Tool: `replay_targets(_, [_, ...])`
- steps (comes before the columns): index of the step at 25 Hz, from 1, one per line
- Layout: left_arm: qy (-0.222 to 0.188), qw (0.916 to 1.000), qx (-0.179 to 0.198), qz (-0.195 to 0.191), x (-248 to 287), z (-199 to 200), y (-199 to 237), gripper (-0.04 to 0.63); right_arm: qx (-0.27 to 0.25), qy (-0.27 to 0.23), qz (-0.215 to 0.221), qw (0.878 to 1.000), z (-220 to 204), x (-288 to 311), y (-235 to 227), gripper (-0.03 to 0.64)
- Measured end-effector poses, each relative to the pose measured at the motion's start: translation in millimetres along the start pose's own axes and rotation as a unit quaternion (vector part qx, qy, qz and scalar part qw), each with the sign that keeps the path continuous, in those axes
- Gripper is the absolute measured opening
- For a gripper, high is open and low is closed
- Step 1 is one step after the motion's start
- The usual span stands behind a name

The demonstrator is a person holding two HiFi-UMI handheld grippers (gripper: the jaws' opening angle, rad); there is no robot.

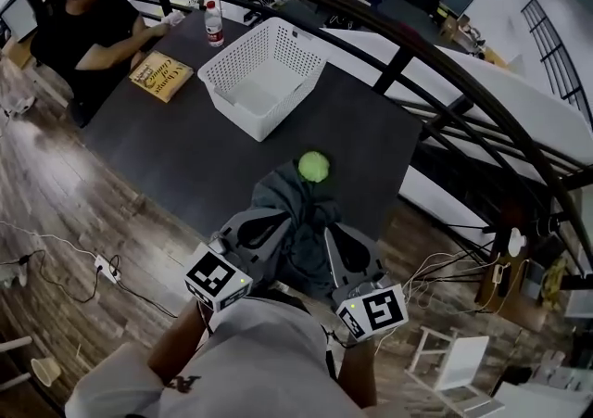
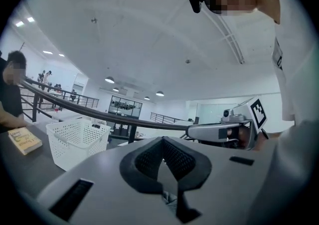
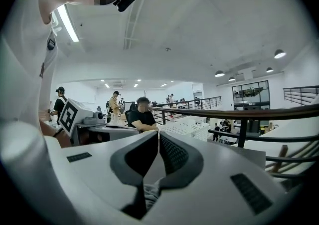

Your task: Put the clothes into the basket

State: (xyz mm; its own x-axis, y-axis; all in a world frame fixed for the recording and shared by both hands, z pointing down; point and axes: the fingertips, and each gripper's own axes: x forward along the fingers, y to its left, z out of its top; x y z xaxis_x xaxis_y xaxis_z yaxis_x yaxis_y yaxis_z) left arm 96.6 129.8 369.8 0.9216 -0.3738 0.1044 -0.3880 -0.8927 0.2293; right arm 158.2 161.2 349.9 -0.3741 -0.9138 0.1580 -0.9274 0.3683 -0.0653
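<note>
A dark grey garment (image 1: 301, 212) with a round green patch (image 1: 313, 166) hangs bunched over the near edge of the dark table (image 1: 185, 157). My left gripper (image 1: 276, 221) is shut on its left side and my right gripper (image 1: 326, 233) is shut on its right side. In the left gripper view the jaws (image 2: 162, 166) meet, with grey cloth (image 2: 171, 199) pinched beneath them. The right gripper view shows the same: closed jaws (image 3: 157, 161) with cloth (image 3: 149, 194) below. The white perforated basket (image 1: 215, 73) stands empty further along the table, ahead of both grippers (image 2: 75, 141) (image 3: 182, 128).
A person in black (image 1: 88, 22) sits at the table's far left end, beside a yellow book (image 1: 161, 75) and a plastic bottle (image 1: 214, 24). A dark curved railing (image 1: 445, 64) runs along the table's right side. Cables and a power strip (image 1: 102, 268) lie on the wooden floor.
</note>
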Motion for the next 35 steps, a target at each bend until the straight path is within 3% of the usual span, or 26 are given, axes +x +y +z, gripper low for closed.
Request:
replay_targets(12, [0.037,0.9976,-0.021,-0.054,13,-38,38,0.003,-0.007,0.102,-0.043,0.994,-53,27,-12,0.029])
replay_targets(25, [0.088,0.9953,-0.021,-0.034,28,-86,37,0.003,-0.018,0.223,0.031,0.974,-141,41,-16,0.117])
replay_targets(35, [0.118,0.9922,-0.032,-0.024,34,-124,34,0.003,-0.021,0.304,0.087,0.948,-211,45,-13,0.186])
